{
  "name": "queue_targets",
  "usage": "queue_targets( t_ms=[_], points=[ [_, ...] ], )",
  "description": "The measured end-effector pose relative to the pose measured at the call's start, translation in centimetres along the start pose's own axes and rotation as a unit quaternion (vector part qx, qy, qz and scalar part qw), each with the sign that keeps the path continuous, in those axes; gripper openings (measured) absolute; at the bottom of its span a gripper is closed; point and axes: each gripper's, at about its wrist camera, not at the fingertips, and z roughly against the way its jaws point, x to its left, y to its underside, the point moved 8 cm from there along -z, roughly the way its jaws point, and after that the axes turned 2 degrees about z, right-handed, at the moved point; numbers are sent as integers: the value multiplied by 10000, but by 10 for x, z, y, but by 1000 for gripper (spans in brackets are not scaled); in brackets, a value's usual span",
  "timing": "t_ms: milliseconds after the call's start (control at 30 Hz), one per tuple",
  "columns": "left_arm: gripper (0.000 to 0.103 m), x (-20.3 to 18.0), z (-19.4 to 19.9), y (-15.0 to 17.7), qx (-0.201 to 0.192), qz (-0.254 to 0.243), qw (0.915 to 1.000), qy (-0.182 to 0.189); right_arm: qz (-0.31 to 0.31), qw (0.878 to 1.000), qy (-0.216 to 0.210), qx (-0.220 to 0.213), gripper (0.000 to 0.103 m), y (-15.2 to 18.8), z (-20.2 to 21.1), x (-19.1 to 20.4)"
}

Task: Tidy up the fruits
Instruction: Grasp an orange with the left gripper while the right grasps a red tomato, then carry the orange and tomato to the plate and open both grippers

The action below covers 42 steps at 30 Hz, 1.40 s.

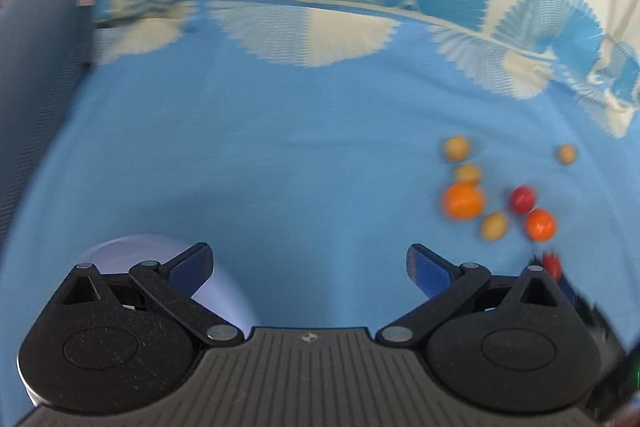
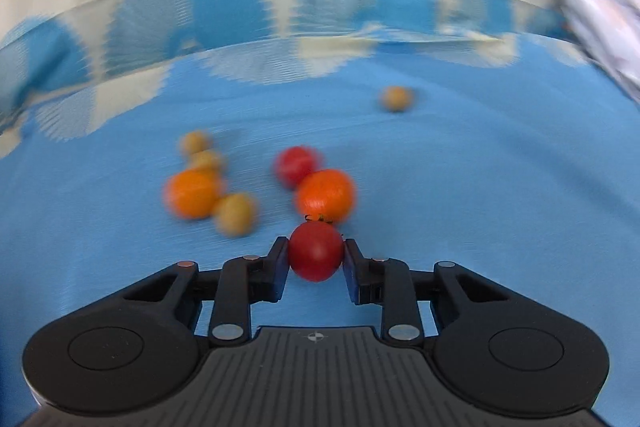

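My right gripper (image 2: 316,257) is shut on a red tomato (image 2: 316,255), held just above the blue cloth. Ahead of it lie an orange (image 2: 326,195), a second red tomato (image 2: 296,165), another orange (image 2: 192,193) and several small tan fruits (image 2: 236,213), one far off (image 2: 396,98). My left gripper (image 1: 310,263) is open and empty. In the left wrist view the same fruits sit to the right: oranges (image 1: 462,201) (image 1: 540,225), a red tomato (image 1: 522,199), tan fruits (image 1: 494,225). The held tomato (image 1: 554,265) shows at the right edge.
A pale lilac bowl (image 1: 160,255) sits under my left gripper's left finger. The blue cloth (image 1: 280,147) with white fan patterns covers the surface and rises at the back. A dark blue wall (image 1: 36,67) stands at the left.
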Motion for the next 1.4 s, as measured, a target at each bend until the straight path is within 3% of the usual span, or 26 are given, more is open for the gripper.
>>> queue_targets(
  t_ms=[167, 267, 500, 533, 633, 867, 1000, 1200, 1400],
  points=[
    [103, -72, -52, -19, 270, -262, 9990, 258, -778, 9961, 415, 87, 30, -8, -10, -61],
    [103, -105, -79, -20, 512, -394, 9970, 428, -1171, 9919, 387, 303, 30, -2, -22, -75],
    [103, -115, -126, -17, 781, -428, 9960, -67, -1213, 9918, 254, 304, 30, -5, -25, -71],
    [98, -112, -124, -18, 704, -385, 9968, -50, -1232, 9916, 245, 306, 30, -6, -25, -72],
    [49, -109, -106, -21, 427, -329, 9985, -45, -1269, 9912, 236, 307, 30, -7, -23, -73],
    [49, -98, -80, -24, 503, -90, 9984, 247, -1479, 9888, -7, 178, 30, -10, -19, -69],
    [49, -76, -42, -13, 392, -91, 9990, 185, -1306, 9911, -258, -75, 30, -20, -12, -56],
    [49, -6, 35, 21, 105, 0, 9998, -191, -695, 9950, -615, -373, 30, -28, 5, -21],
    [49, 76, 90, 59, 30, 369, 9983, -454, -248, 9927, -1145, -272, 30, -19, 67, 11]
  ],
)
